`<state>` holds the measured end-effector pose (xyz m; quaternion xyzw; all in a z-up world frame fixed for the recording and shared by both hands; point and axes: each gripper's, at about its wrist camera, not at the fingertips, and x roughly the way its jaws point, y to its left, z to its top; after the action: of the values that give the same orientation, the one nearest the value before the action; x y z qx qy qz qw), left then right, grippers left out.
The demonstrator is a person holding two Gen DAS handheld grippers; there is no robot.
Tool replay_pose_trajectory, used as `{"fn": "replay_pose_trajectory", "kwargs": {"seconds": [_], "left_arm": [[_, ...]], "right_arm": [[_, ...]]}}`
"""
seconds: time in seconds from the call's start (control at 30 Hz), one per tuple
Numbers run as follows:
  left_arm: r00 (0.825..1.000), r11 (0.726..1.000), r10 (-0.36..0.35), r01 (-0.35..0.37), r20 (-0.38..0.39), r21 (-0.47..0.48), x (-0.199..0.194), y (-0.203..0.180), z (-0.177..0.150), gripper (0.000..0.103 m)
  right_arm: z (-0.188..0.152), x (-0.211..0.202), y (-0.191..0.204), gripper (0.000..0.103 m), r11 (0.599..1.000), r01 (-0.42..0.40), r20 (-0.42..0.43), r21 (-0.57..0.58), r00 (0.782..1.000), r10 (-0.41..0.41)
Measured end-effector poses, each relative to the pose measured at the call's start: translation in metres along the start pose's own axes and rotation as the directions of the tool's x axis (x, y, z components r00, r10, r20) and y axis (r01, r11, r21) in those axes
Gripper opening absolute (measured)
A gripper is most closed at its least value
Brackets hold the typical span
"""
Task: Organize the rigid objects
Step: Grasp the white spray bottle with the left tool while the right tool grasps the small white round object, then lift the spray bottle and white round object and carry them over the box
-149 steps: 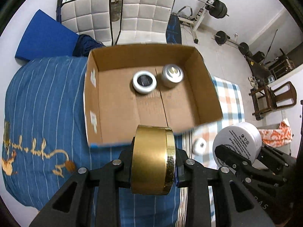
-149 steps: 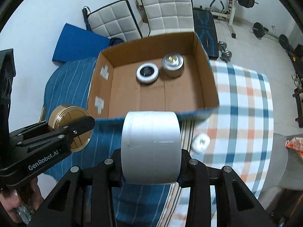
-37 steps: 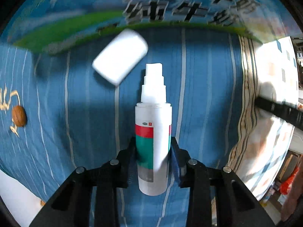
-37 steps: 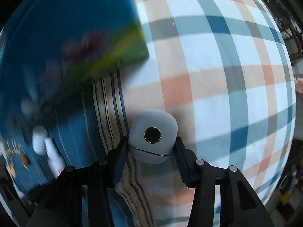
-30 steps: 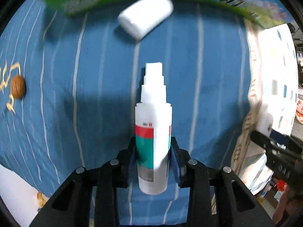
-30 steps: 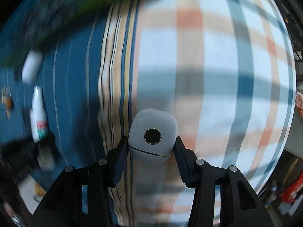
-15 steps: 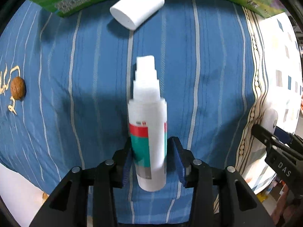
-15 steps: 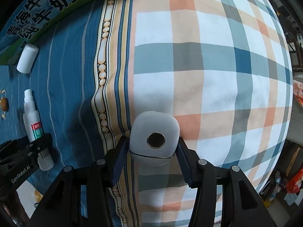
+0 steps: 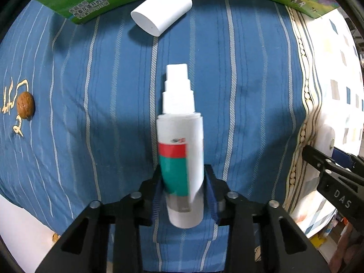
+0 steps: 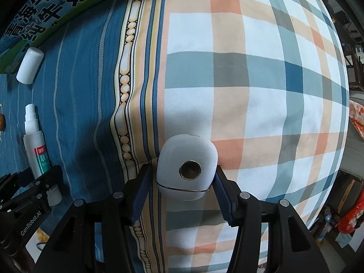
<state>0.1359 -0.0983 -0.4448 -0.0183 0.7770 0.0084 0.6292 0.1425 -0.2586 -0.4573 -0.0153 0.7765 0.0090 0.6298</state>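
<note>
A white spray bottle (image 9: 179, 150) with a red and green label lies on the blue striped bedcover. My left gripper (image 9: 182, 182) has it between its pads near the base, jaws closing tight on it. The bottle (image 10: 34, 145) also shows at the left of the right wrist view. A white rounded case (image 10: 186, 173) with a gold-ringed round button rests on the plaid cloth. My right gripper (image 10: 185, 182) is shut on it, pads against both its sides. The case (image 9: 327, 136) peeks in at the right edge of the left wrist view.
A loose white cap (image 9: 161, 9) lies beyond the bottle, against a green and blue printed carton (image 9: 91, 0). A walnut (image 9: 25, 109) sits on the cover at far left. The plaid cloth (image 10: 261, 79) stretches bare to the right. Floor clutter shows past the bed's right edge.
Five seconds ago I held a gold tin and a white jar by an open box. In the last second the left jaws loosened, then closed again on the bottle. The right jaws widened slightly.
</note>
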Motion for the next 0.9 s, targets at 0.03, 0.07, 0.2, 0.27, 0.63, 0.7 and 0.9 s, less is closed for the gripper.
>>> {"fn": "replay_pose_trajectory", "kwargs": {"seconds": [0.03,0.07,0.2,0.27,0.63,0.7,0.9], "left_arm": [[1.000,1.000,-0.025,0.025,-0.011,-0.006,-0.005,-0.002,-0.001,0.030],[0.999,0.999,-0.043,0.042,-0.018,-0.010,-0.006,-0.002,-0.003,0.030],[0.997,0.997,-0.072,0.072,0.005,-0.008,-0.017,-0.007,-0.015,0.030],[0.996,0.996,-0.087,0.088,0.021,-0.011,-0.024,-0.005,-0.019,0.030],[0.965,0.979,-0.199,0.203,0.173,-0.007,-0.112,-0.003,-0.027,0.030],[0.947,0.970,-0.238,0.244,0.215,0.000,-0.140,-0.003,-0.022,0.030],[0.893,0.949,-0.308,0.312,0.328,0.042,-0.213,0.020,0.002,0.029]], "right_arm": [[-0.001,-0.002,0.002,0.050,1.000,0.003,0.006,-0.013,1.000,-0.003],[-0.002,-0.002,0.005,0.050,1.000,0.011,0.007,-0.025,1.000,-0.011],[-0.008,-0.005,0.010,0.049,0.999,-0.010,0.009,-0.032,1.000,0.010],[-0.013,-0.009,0.011,0.049,0.998,-0.051,0.009,-0.031,0.999,0.051],[-0.033,-0.083,0.030,0.049,0.982,-0.172,0.120,-0.076,0.976,0.180],[-0.033,-0.105,0.034,0.049,0.977,-0.195,0.151,-0.090,0.967,0.207],[-0.009,-0.180,0.041,0.049,0.951,-0.278,0.250,-0.138,0.919,0.305]]}}
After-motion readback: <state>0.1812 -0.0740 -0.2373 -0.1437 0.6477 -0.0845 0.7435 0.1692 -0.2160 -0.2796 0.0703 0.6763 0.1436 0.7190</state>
